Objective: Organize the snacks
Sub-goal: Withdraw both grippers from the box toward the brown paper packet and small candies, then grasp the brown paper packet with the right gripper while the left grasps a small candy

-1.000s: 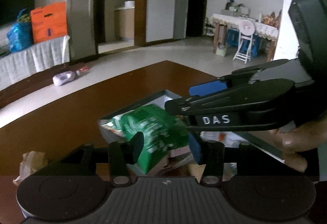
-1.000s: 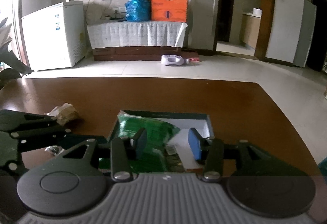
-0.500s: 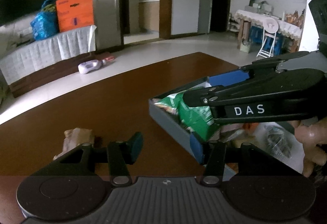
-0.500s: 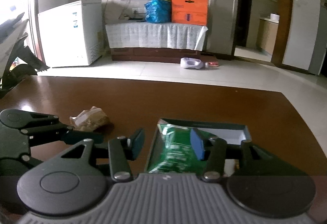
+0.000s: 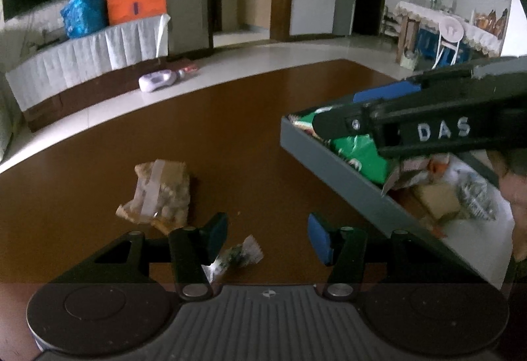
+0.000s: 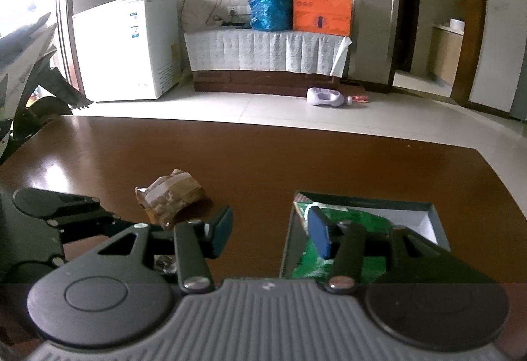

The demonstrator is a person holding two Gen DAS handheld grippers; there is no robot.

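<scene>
Most of the sorting looks done: the grey box (image 5: 332, 163) already holds a green packet (image 5: 359, 153) and several other wrappers, and it sits to the right of the left gripper (image 5: 267, 237), partly under the right gripper (image 6: 270, 231). Two snacks are left on the brown table (image 5: 230, 137): a clear bag of pale round pieces (image 5: 163, 193) just ahead and left of the left gripper, and a small crumpled wrapper (image 5: 237, 257) close below it, against its left finger. The left gripper's jaws are about half open, have just been opening, and grip nothing. The right gripper's jaws are likewise parted and empty, with bare table between them. Nothing blocks the bag, but the two grippers work close together, so they could crowd each other.
</scene>
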